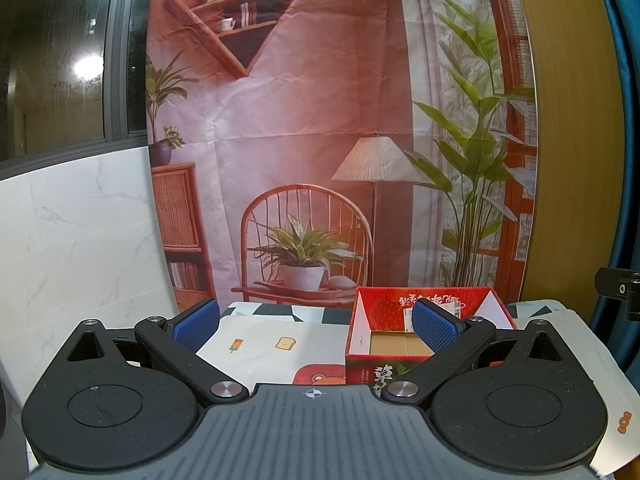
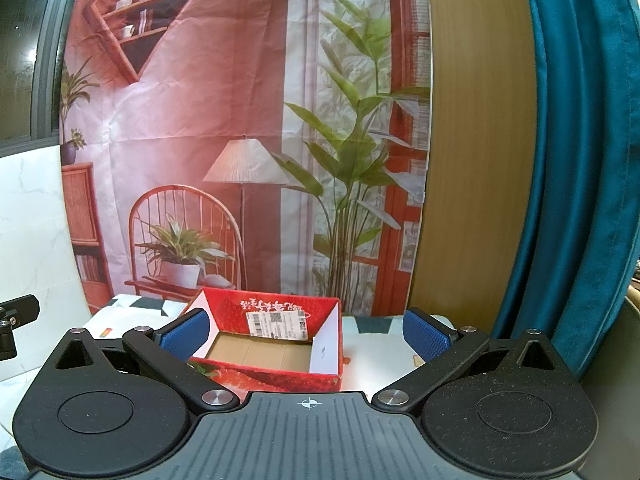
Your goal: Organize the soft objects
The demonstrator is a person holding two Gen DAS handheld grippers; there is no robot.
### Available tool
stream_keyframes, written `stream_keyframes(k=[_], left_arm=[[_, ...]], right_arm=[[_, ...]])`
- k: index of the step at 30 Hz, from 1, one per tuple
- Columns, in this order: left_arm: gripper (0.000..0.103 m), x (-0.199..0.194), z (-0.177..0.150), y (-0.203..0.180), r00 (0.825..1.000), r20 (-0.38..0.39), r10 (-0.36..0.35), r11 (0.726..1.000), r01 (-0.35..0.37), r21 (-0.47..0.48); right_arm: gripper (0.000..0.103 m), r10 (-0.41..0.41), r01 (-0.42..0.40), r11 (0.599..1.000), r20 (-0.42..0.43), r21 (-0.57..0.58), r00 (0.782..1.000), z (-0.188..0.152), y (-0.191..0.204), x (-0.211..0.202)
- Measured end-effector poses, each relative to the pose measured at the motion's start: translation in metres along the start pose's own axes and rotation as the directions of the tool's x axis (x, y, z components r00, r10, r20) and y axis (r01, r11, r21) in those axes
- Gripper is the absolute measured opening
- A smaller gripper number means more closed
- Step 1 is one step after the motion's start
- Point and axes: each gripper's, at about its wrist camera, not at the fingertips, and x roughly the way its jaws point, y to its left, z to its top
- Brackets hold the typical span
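An open red cardboard box (image 1: 400, 300) with strawberry print and a bare brown floor stands on the table; it shows in the right wrist view (image 2: 276, 312) too, and looks empty. My left gripper (image 1: 316, 326) is open and empty, held above the near table, its right blue pad (image 1: 434, 326) in front of the box. My right gripper (image 2: 306, 334) is open and empty, its fingers spread to either side of the box, nearer to me. No soft object shows in either view.
A white tablecloth (image 1: 272, 344) with small cartoon prints covers the table. A printed room backdrop (image 1: 320, 140) hangs behind it. A marble-look wall (image 1: 80, 240) is at left, a teal curtain (image 2: 580, 160) and wooden panel (image 2: 476, 140) at right.
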Motion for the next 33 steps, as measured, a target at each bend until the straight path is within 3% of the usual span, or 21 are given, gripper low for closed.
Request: stream_keyframes(k=[33], left_arm=[[0.103, 0.0004, -0.0003, 0.0000, 1.000, -0.001, 0.000, 1.000, 0.000, 0.001]], right_arm=[[0.103, 0.000, 0.000, 1.000, -0.003, -0.001, 1.000, 0.0020, 0.0012, -0.0013]])
